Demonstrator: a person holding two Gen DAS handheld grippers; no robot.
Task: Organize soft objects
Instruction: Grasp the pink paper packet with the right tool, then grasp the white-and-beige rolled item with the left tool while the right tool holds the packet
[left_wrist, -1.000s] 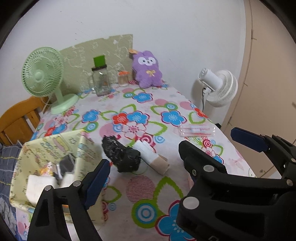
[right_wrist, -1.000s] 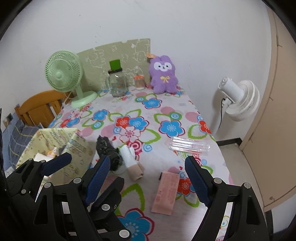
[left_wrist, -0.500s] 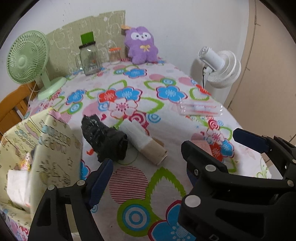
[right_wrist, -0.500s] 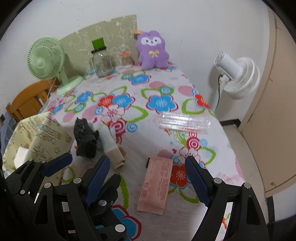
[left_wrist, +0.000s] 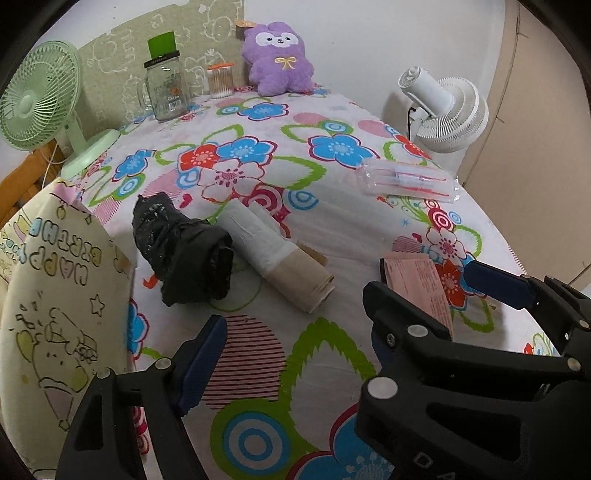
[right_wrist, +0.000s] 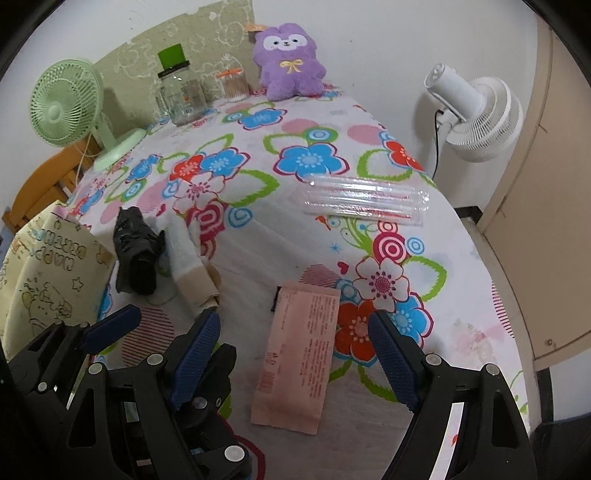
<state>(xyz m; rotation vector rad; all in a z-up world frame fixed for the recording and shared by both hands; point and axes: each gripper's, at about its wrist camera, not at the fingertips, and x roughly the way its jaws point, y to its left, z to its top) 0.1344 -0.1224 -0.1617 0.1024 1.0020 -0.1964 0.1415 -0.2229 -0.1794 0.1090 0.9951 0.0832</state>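
Both tools, the left tool (left_wrist: 291, 345) and the right tool (right_wrist: 295, 350), are wide open and hold nothing. The black bag roll (left_wrist: 184, 251) lies at eleven o'clock from the left one, near the yellow bag (left_wrist: 55, 295), so it looks easy to drop in.

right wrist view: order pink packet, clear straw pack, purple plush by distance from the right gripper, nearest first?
From the right gripper:
1. Pink packet: flat on the cloth, between the open fingers.
2. Clear straw pack: mid-table, toward the right edge.
3. Purple plush: far end, against the wall.
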